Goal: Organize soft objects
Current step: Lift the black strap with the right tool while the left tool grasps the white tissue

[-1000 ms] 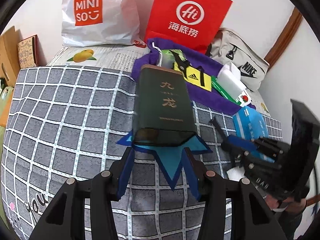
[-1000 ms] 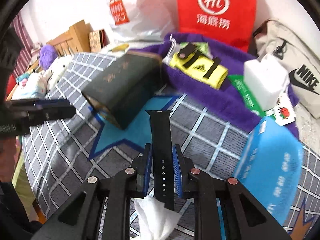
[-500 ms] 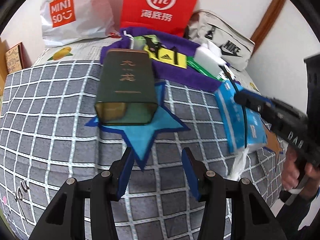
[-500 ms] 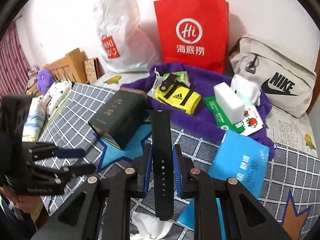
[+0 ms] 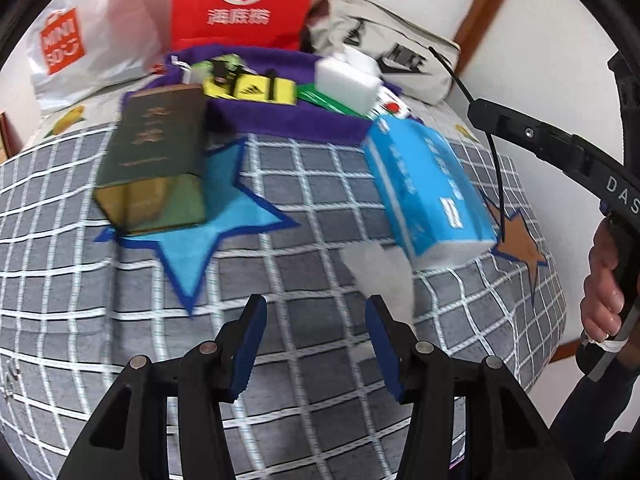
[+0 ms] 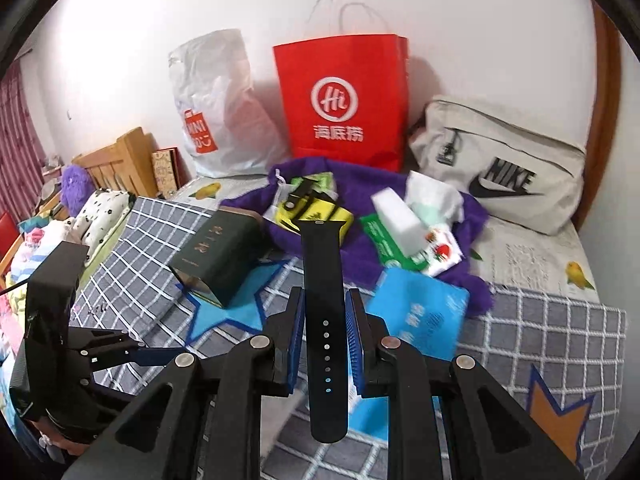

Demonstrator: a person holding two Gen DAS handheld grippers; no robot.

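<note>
My right gripper (image 6: 325,312) is shut on a black watch strap (image 6: 323,292) and holds it upright above the checked bedspread (image 6: 540,332); it also shows at the right of the left wrist view (image 5: 520,132). My left gripper (image 5: 316,320) is open and empty, low over the bedspread (image 5: 80,320), just before a white tissue (image 5: 380,272) sticking out of a blue tissue pack (image 5: 424,184). The pack lies below the strap in the right wrist view (image 6: 420,316). A purple cloth (image 6: 372,188) behind holds a yellow Adidas item (image 6: 320,212), a white sponge (image 6: 398,216) and green packets.
A dark green box (image 5: 156,160) lies on a blue star patch to the left. A red paper bag (image 6: 344,96), a white Miniso bag (image 6: 216,116) and a beige Nike bag (image 6: 504,168) stand against the wall. The bed's right edge drops off near the orange star (image 5: 520,244).
My left gripper has swung right, from in front of the green box toward the tissue pack. My right gripper has lifted the strap higher and pulled back.
</note>
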